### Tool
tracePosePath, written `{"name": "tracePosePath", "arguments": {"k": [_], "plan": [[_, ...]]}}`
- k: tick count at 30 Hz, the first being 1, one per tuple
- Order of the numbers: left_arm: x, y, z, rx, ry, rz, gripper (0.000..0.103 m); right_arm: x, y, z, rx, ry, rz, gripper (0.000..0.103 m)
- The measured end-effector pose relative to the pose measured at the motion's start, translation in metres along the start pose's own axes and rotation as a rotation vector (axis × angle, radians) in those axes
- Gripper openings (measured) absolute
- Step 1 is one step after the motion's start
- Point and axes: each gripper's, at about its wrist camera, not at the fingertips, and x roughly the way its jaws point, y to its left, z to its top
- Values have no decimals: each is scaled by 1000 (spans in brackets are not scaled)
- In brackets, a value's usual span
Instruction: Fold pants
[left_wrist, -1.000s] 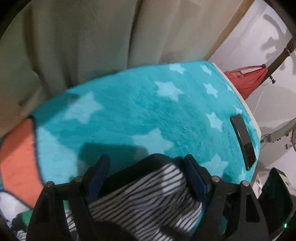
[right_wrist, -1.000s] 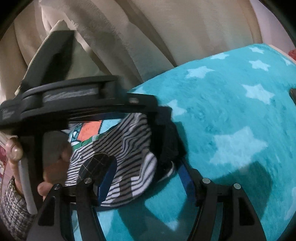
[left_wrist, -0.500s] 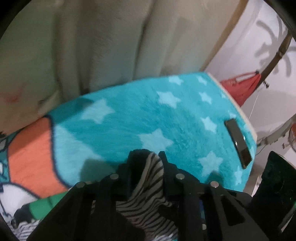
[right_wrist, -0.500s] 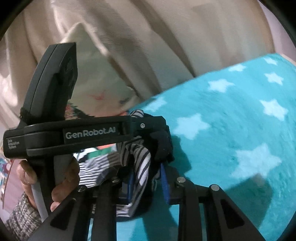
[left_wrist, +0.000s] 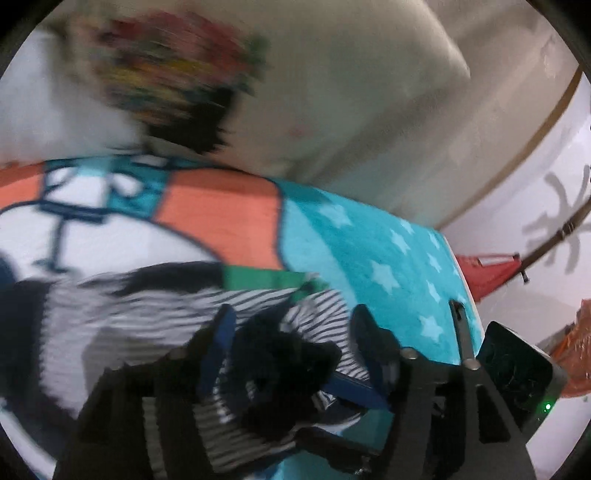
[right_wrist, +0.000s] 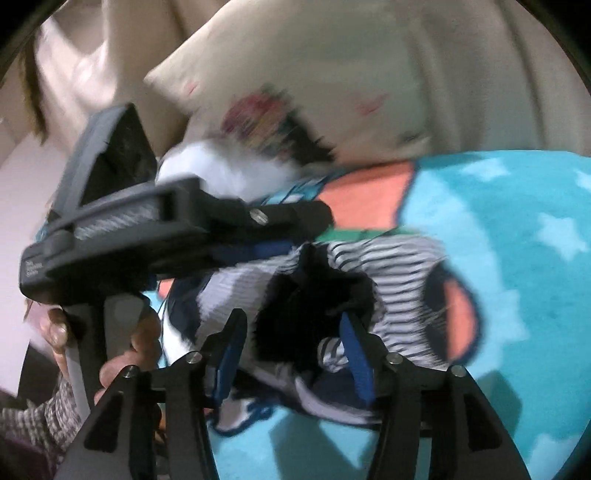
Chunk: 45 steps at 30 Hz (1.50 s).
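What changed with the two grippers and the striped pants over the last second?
Both grippers clamped the striped pants half a second ago. Now the left gripper and right gripper have their jaws spread, with the fabric lying bunched between them on the teal star blanket. Both cameras swung left, bringing the blanket's orange patch and the pillow into view. The phone stayed at the blanket's edge.

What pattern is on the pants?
Thin black-and-white stripes on the pants, clearest in the right wrist view.

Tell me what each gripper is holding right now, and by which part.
Nothing looks clamped. The left gripper and right gripper both stand open, with the bunched striped pants lying loose between their fingers on the blanket.
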Motion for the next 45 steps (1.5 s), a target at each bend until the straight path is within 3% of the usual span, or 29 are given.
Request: {"name": "tracePosePath", "arguments": {"k": [3, 6, 9, 10, 11, 14, 23, 26, 30, 33, 34, 37, 39, 44, 45], "plan": [[-27, 16, -14, -16, -65, 93, 72, -7, 9, 0, -55, 5, -13, 57], [-44, 29, -28, -31, -101, 168, 72, -35, 10, 5, -53, -65, -72, 57], [-53, 46, -40, -71, -102, 179, 72, -54, -2, 17, -12, -124, -179, 57], [-55, 50, -43, -83, -99, 174, 72, -56, -7, 22, -1, -129, -242, 53], [-58, 55, -48, -96, -96, 167, 72, -53, -13, 27, 7, -128, -278, 42], [-64, 60, -56, -106, -97, 167, 72, -30, -22, 40, 26, -84, -309, 29], [-83, 67, -59, -119, -135, 174, 72, 54, 36, 27, -142, 112, -144, 27], [-81, 69, -61, -123, -130, 167, 72, 85, 28, 29, -115, 174, -134, 26], [-82, 70, -64, -113, -127, 169, 72, 83, 11, 40, -7, 170, -32, 26], [-83, 72, -65, -111, -125, 163, 72, 44, 8, 54, 36, 67, 54, 28], [-83, 72, -65, -113, -124, 160, 72, 33, 5, 56, 57, 40, 70, 32], [-83, 70, -64, -107, -133, 162, 72, 16, -3, 62, 71, -3, -3, 36], [-82, 67, -64, -96, -139, 173, 72, 21, -8, 59, 69, 32, -28, 36], [-78, 64, -65, -92, -129, 191, 72, 81, -17, 47, 130, 185, 3, 39], [-78, 64, -65, -91, -126, 197, 72, 90, -22, 48, 160, 165, 6, 39]]}}
